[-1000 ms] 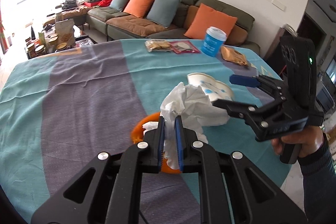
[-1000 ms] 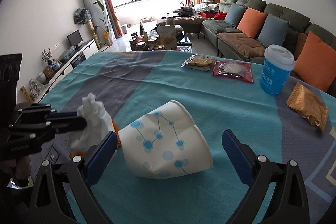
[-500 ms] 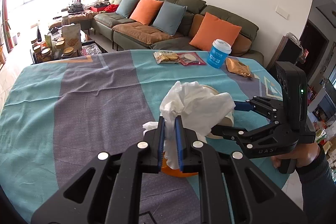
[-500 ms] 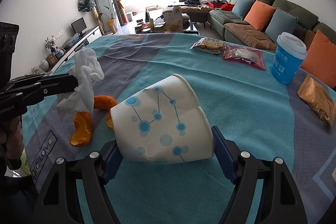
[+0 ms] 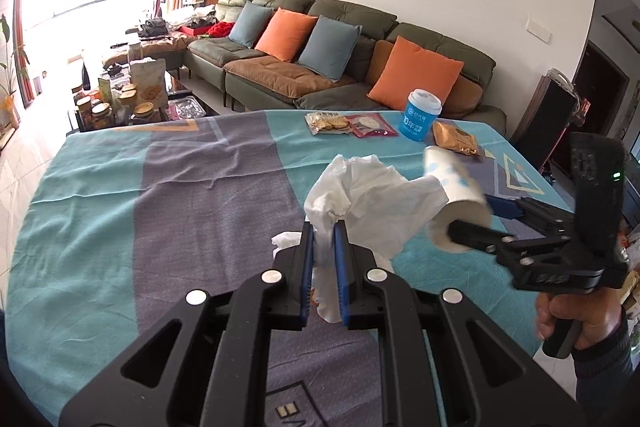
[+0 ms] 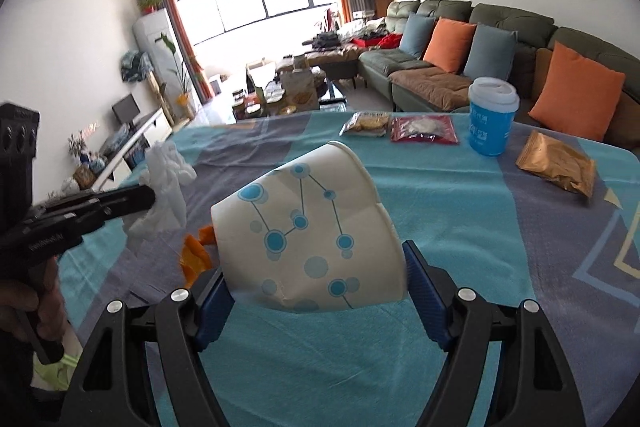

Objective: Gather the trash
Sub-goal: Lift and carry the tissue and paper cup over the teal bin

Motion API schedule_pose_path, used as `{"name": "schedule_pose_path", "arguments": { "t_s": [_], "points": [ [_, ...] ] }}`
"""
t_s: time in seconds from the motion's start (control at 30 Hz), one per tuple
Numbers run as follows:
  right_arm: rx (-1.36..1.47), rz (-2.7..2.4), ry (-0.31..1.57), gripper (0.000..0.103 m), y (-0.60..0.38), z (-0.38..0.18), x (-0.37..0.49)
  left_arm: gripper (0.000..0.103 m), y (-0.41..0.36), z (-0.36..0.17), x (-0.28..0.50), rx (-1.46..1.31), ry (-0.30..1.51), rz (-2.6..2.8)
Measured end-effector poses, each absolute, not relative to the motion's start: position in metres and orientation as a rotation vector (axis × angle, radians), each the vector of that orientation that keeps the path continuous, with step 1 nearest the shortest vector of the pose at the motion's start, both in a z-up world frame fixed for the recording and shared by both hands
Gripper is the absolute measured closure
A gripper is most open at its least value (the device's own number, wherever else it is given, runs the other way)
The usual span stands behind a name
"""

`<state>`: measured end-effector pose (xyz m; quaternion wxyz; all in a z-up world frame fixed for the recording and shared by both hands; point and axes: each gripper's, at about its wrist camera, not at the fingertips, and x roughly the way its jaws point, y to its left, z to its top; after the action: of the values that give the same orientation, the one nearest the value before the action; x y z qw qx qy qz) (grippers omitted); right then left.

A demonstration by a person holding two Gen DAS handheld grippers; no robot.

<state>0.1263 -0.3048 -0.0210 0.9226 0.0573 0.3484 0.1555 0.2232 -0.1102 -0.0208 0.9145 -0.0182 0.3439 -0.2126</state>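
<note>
- Left tongs (image 5: 323, 259) pinch a white tissue (image 5: 360, 203), lifted above the counter (image 5: 160, 195).
- Right tongs (image 5: 486, 217), in a hand (image 5: 576, 315) at right, clamp a dotted paper cup (image 5: 456, 195) lying sideways, touching the tissue.
- Blue cup (image 5: 419, 115) and snack packets (image 5: 350, 123) stand far behind.

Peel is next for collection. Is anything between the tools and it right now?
Yes. The left tool is shut on the tissue, which hangs over the peel; the right tool is shut on the paper cup. Both tools are full, and no bin is in view.
</note>
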Motion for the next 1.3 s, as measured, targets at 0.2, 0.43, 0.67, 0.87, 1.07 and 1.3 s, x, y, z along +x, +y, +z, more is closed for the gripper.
{"name": "schedule_pose_path", "arguments": {
  "t_s": [0.2,0.43,0.67,0.87,1.07,1.3],
  "points": [
    [0.164,0.324,0.642,0.028,-0.296,-0.001,0.103,0.092,-0.088,-0.012,0.206,-0.031,0.684,-0.377],
    [0.145,0.406,0.579,0.028,-0.258,0.021,0.089,0.092,-0.039,0.001,0.181,-0.045,0.649,-0.260],
    [0.113,0.507,0.550,0.028,-0.207,0.035,0.083,0.092,0.023,0.004,0.150,-0.072,0.630,-0.136],
    [0.084,0.586,0.535,0.028,-0.163,0.043,0.074,0.092,0.075,0.003,0.126,-0.100,0.622,-0.041],
    [0.062,0.655,0.524,0.028,-0.127,0.049,0.070,0.092,0.115,0.006,0.105,-0.119,0.602,0.041],
    [0.043,0.743,0.533,0.028,-0.080,0.049,0.079,0.092,0.166,0.007,0.077,-0.146,0.596,0.134]
  ]
}}
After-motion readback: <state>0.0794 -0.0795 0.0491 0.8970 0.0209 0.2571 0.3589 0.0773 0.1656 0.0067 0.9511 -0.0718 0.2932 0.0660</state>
